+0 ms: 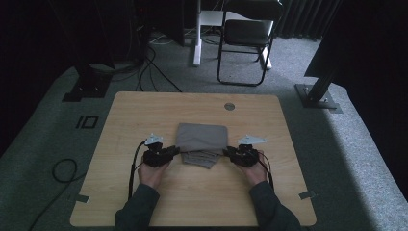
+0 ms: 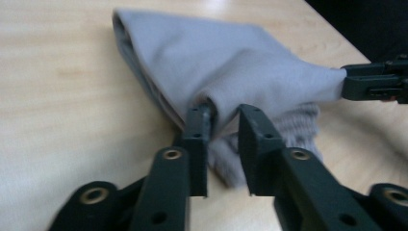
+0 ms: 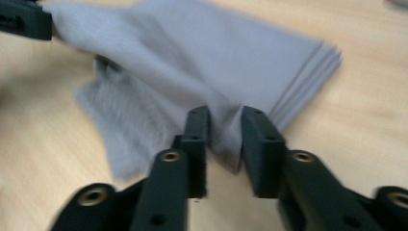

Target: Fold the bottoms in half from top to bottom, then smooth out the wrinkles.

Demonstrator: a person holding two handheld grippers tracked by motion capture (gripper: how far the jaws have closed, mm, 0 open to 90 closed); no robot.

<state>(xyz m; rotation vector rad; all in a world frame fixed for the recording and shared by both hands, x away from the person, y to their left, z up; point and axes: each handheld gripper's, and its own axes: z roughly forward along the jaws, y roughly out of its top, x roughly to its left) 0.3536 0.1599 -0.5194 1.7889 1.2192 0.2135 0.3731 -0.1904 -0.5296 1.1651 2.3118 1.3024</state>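
Observation:
A folded grey garment (image 1: 202,137) lies on the middle of the wooden table (image 1: 192,197), with a ribbed hem (image 1: 199,158) sticking out at its near edge. My left gripper (image 1: 177,150) is at the garment's near left corner and my right gripper (image 1: 227,151) at its near right corner. In the left gripper view the jaws (image 2: 223,113) stand apart, and the cloth (image 2: 231,62) only brushes the left jaw. The right gripper view has a fold of cloth (image 3: 192,53) in the gap of the jaws (image 3: 225,113), unpressed.
A round grommet (image 1: 229,106) is set in the table's far edge. Beyond the table stand a folding chair (image 1: 245,33) and two dark stand bases (image 1: 89,86) (image 1: 317,94). Cables trail over the carpet at the left.

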